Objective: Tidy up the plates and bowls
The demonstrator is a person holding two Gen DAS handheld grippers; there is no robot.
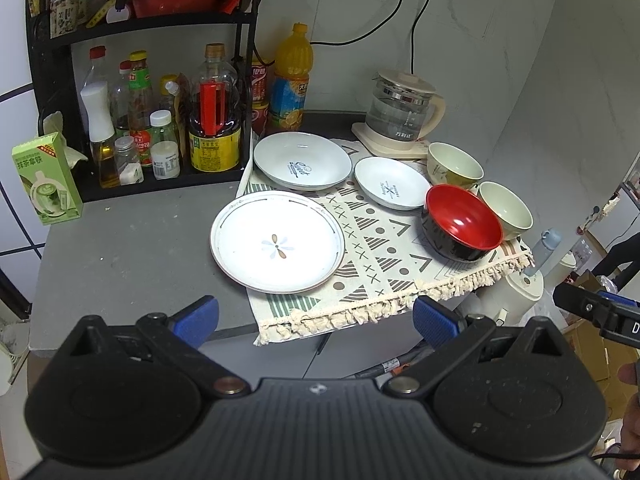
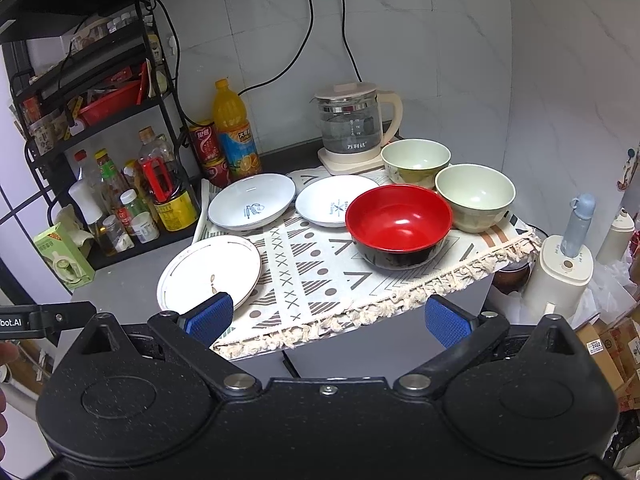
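Three plates lie on the patterned mat (image 1: 372,256) (image 2: 316,280): a flower plate (image 1: 278,242) (image 2: 208,272) nearest, a lettered white plate (image 1: 302,162) (image 2: 252,200) behind it, and a smaller plate (image 1: 392,183) (image 2: 330,200). To the right stand a red and black bowl (image 1: 460,222) (image 2: 398,224) and two cream bowls (image 1: 506,204) (image 2: 474,196), (image 1: 454,164) (image 2: 416,160). My left gripper (image 1: 316,318) hangs open in front of the mat's fringe. My right gripper (image 2: 330,318) is open too, short of the mat's edge. Neither holds anything.
A black rack (image 1: 52,80) (image 2: 28,148) of bottles stands at the left, an orange juice bottle (image 1: 292,80) (image 2: 234,132) beside it. A glass kettle (image 1: 402,108) (image 2: 354,124) sits behind the bowls. A green carton (image 1: 46,178) (image 2: 64,256) stands on the grey counter (image 1: 132,248). Appliances (image 2: 564,276) stand off the right edge.
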